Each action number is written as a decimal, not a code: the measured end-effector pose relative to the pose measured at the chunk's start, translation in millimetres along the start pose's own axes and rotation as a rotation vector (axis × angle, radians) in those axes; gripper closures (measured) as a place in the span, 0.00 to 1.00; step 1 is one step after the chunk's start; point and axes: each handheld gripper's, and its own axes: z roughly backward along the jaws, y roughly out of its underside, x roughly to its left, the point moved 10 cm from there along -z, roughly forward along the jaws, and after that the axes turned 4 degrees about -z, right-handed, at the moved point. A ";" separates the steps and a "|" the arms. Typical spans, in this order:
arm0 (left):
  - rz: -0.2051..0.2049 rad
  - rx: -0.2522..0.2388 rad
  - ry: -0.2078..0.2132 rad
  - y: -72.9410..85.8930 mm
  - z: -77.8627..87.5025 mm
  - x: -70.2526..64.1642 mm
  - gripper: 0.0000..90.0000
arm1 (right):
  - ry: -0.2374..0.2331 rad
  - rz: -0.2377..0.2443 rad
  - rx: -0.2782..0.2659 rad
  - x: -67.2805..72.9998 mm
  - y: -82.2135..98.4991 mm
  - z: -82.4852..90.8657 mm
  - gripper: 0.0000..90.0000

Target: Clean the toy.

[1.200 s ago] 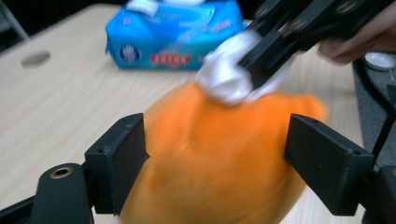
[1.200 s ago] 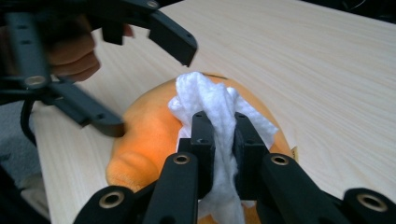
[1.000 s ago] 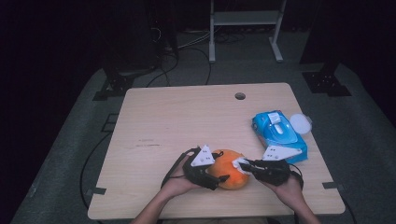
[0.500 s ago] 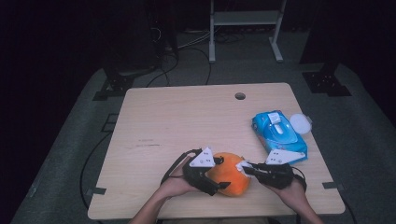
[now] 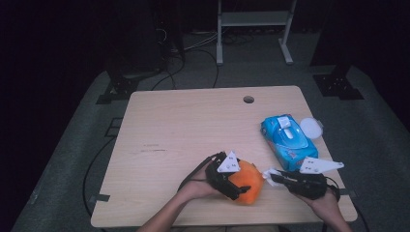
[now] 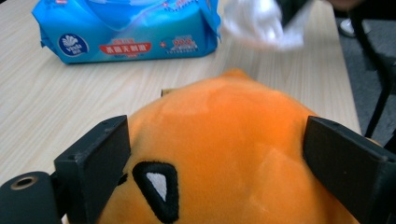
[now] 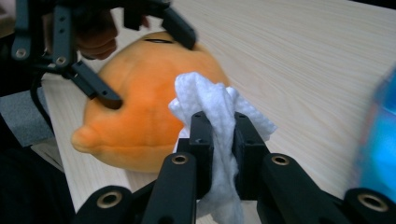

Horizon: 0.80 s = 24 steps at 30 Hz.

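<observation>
Compared with a second ago, the right gripper [image 5: 271, 177] sits further from the round orange plush toy [image 5: 246, 181], a gap now showing between them, and the toy lies closer to the near table edge. The left gripper [image 5: 235, 186] has just been opening its jaws; they straddle the toy, spread wide. The right gripper view shows its jaws pinching a crumpled white wipe [image 7: 219, 112]. The left gripper view reveals a black-outlined patch on the toy and the label of the blue wet-wipe pack [image 6: 126, 30] on the light wooden table [image 5: 193, 125].
</observation>
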 end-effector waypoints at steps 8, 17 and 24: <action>-0.008 0.021 -0.037 3.3 7.1 -4.4 0.40 | 0.044 -0.058 0.049 -27.1 25.4 6.4 0.87; 0.076 -0.058 -0.044 -3.5 20.7 -0.3 0.51 | 0.053 -0.063 0.144 -35.4 47.2 -2.9 0.70; 0.096 -0.072 -0.076 -5.0 28.1 11.6 0.54 | 0.052 -0.056 0.133 -34.0 46.5 -4.3 0.59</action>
